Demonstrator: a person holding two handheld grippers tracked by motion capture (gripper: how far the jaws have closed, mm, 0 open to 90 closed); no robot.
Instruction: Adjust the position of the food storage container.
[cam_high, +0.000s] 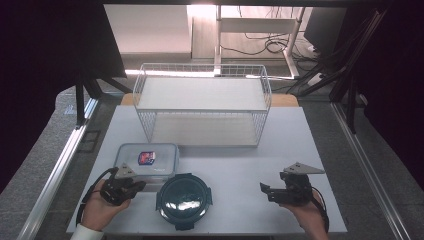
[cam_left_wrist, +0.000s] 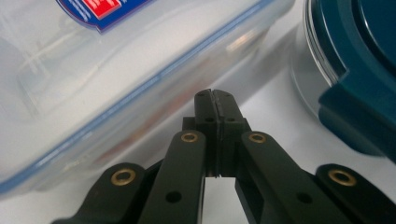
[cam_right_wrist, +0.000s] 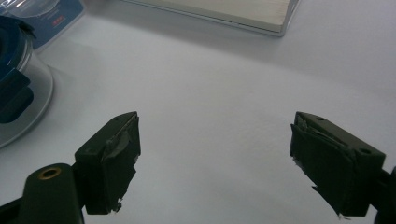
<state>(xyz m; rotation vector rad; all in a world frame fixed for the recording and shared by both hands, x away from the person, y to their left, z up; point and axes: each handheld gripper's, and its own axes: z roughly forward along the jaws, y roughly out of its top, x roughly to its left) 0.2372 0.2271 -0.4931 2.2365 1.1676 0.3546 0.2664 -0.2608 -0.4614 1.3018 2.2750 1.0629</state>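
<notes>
A clear rectangular container (cam_high: 146, 159) with a blue-sealed lid and a red and blue label lies at the front left of the table. Beside it on the right stands a round glass container with a dark teal lid (cam_high: 184, 200). My left gripper (cam_high: 140, 185) is shut with nothing between its fingers. In the left gripper view its tips (cam_left_wrist: 215, 95) sit low, right next to the clear container's side (cam_left_wrist: 116, 70), with the teal lid (cam_left_wrist: 355, 70) at the right. My right gripper (cam_high: 266, 192) stands open over bare table at the front right, nothing between its fingers (cam_right_wrist: 215, 135).
A white wire rack with two shelves (cam_high: 202, 102) stands at the back middle of the white table (cam_high: 240, 165); its lower board (cam_right_wrist: 243, 14) lies ahead of the right gripper. Dark curtains and stand legs flank the table.
</notes>
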